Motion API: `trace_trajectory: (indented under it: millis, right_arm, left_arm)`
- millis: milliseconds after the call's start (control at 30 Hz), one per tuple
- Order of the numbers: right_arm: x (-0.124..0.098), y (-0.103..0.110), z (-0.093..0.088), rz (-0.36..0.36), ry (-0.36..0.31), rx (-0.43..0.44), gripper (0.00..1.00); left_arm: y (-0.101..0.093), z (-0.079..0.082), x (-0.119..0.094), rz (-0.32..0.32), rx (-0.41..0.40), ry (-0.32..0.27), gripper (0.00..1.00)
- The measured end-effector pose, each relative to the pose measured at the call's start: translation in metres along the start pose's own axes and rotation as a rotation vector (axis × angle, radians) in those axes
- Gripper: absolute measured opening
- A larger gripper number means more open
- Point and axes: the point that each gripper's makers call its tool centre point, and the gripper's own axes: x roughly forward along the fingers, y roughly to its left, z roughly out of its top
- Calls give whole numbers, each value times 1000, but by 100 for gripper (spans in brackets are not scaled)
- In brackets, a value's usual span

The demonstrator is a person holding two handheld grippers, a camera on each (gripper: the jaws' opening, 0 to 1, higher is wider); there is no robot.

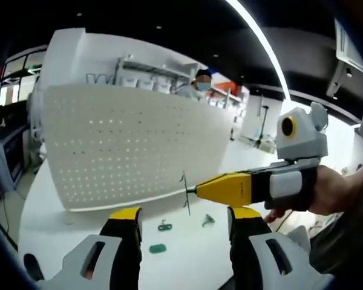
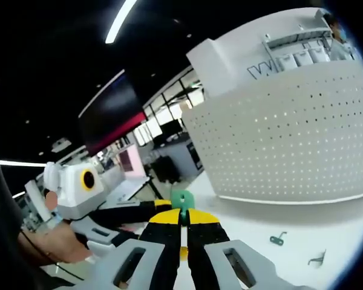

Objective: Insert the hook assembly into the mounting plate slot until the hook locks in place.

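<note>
The white perforated mounting plate stands upright on the white table, curved by the lens. My right gripper comes in from the right, held by a hand, shut on the hook assembly, whose thin wire hook hangs just in front of the plate's lower right corner. In the right gripper view the jaws are pressed together on the green part of the hook assembly, with the plate ahead to the right. My left gripper is open and holds nothing, low over the table.
Loose green hook pieces and another small one lie on the table in front of the plate. Two small hooks lie near the plate's foot. A person stands behind the plate.
</note>
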Motion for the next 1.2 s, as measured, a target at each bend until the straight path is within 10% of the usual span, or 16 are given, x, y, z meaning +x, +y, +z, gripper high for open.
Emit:
trace_trajectory:
  millis: [433,1200]
  right_arm:
    - [3,2,-7,-2,23,-25,0]
    - [5,1,-4,2,9,-132,0]
  left_arm:
    - [-6,-15,-7,-50,-3,32,99]
    - [-31,2,-15,-180,-67,-17,100]
